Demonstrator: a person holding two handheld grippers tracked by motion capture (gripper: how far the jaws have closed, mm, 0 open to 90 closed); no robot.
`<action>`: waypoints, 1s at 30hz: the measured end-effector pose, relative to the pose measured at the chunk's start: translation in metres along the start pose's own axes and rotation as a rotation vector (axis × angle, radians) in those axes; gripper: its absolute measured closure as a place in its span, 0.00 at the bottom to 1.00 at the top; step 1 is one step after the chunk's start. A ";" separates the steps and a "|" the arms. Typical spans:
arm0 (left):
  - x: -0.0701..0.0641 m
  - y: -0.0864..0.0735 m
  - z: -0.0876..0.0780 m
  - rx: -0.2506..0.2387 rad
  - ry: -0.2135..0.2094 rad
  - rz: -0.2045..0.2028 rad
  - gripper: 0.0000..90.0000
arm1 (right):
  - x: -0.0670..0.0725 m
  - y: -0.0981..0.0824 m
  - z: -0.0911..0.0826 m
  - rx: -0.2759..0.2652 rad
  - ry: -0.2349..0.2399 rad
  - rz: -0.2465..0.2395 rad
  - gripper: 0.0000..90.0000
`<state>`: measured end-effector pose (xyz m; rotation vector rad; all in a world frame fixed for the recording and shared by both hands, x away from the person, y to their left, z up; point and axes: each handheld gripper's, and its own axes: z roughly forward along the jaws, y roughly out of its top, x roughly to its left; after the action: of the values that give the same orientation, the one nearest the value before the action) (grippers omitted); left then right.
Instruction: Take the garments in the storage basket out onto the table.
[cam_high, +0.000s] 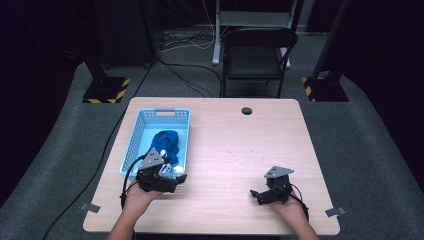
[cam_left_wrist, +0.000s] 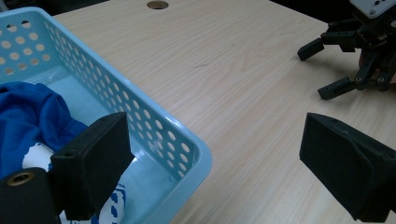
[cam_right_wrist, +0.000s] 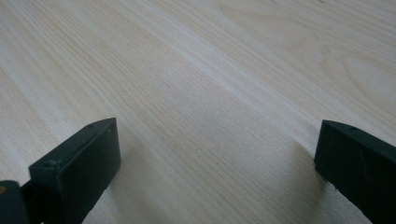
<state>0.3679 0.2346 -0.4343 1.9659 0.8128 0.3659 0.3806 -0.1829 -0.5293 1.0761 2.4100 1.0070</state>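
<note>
Meanwhile, the left tool (cam_high: 172, 176) gaped open over the basket's (cam_left_wrist: 187, 144) near corner, blue cloth (cam_left_wrist: 32, 116) just ahead. The right tool (cam_high: 261, 196) hovered open above the bench (cam_right_wrist: 196, 93).

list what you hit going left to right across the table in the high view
light blue basket holding the blue cloth → left gripper at the basket's near right corner → bare wooden table → right gripper

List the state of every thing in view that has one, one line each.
Light blue perforated plastic basket: upright, holding the cloth.
Blue and white cloth: crumpled inside the basket.
Left gripper: open, one jaw over the basket, holding nothing.
Right gripper: open, empty, over bare wooden table.
</note>
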 end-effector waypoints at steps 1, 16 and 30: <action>0.001 0.000 0.000 0.001 0.001 -0.001 0.09 | 0.000 0.000 0.000 0.000 0.000 0.000 0.00; 0.019 0.005 -0.004 0.002 0.054 -0.041 0.09 | 0.000 0.000 0.000 0.000 0.000 0.000 0.00; 0.037 0.009 -0.004 0.022 0.115 -0.087 0.09 | 0.000 0.000 0.000 0.000 0.000 0.000 0.00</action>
<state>0.3968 0.2592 -0.4277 1.9366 0.9762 0.4231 0.3806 -0.1829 -0.5293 1.0759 2.4100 1.0071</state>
